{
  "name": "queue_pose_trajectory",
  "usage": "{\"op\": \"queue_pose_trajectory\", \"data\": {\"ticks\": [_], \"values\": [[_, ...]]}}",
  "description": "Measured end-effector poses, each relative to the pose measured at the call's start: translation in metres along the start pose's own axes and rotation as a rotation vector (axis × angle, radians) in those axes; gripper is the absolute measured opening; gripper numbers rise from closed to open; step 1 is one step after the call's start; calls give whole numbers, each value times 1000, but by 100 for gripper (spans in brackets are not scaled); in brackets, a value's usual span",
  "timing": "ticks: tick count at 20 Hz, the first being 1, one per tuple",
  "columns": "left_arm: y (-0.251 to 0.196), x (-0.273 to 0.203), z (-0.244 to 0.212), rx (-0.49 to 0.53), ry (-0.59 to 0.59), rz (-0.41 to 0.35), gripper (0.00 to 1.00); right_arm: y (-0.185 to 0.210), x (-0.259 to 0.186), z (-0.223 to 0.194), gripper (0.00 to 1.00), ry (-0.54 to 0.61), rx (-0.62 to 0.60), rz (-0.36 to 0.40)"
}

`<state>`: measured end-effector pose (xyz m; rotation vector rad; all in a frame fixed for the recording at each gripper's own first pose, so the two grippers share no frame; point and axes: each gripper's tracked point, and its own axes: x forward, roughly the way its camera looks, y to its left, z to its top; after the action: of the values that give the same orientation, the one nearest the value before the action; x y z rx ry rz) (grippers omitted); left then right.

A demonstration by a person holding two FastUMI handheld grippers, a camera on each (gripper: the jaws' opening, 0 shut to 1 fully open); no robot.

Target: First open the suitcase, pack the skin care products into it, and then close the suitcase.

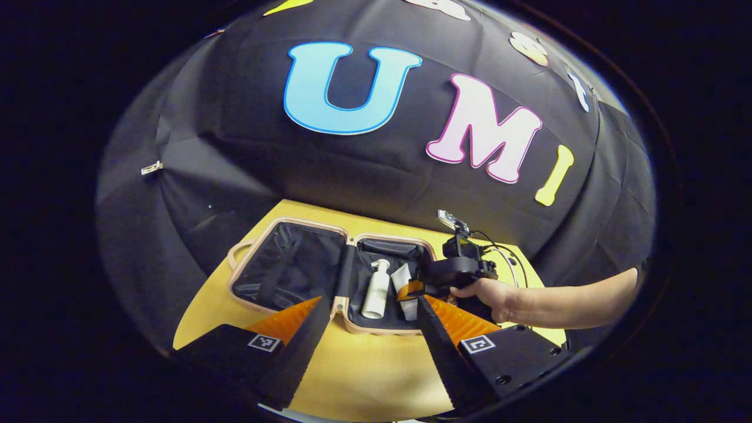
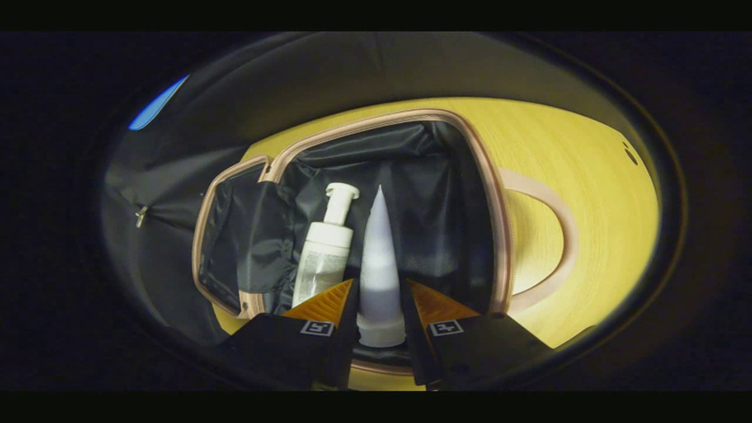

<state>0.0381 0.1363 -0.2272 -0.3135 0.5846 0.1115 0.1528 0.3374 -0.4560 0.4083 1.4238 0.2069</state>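
We see the suitcase (image 1: 294,264) lying open on the table (image 1: 364,376), both halves flat, hinge between them. In the left gripper view, the pump bottle (image 1: 376,289) and the tube (image 1: 405,288) lie side by side in the right-hand half, bottle on the left; the left-hand half holds nothing we can make out. The right gripper (image 1: 414,291) reaches into that half at the tube, a hand (image 1: 490,296) behind it. In the right gripper view, the tube (image 2: 379,270) sits between the right gripper's fingers (image 2: 329,305), the bottle (image 2: 326,252) just beside it on the left, the suitcase handle (image 2: 552,235) to the right on the table.
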Motion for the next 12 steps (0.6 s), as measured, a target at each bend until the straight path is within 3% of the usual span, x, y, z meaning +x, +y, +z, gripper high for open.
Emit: {"op": "queue_pose_trajectory", "data": {"ticks": [3,7,8,9,10,11,12], "values": [[22,-7,-6,-8,2,40,95,-4,6,3,43,-30,-26,-51],[50,-6,-17,3,18,93,96,-2,6,1,47,-30,-27,-53],[58,-3,-18,0,15,102,96,1,2,3,39,-41,-28,-37],[66,0,-18,-9,8,108,95,2,-3,6,54,-62,-38,-40],[75,3,-17,-19,4,110,96,3,-12,12,54,-95,-49,-28],[85,9,-18,-35,9,101,97,3,-22,14,76,-125,-62,-31],[96,13,-18,-69,12,95,97,4,-35,21,83,-167,-77,-27]]}}
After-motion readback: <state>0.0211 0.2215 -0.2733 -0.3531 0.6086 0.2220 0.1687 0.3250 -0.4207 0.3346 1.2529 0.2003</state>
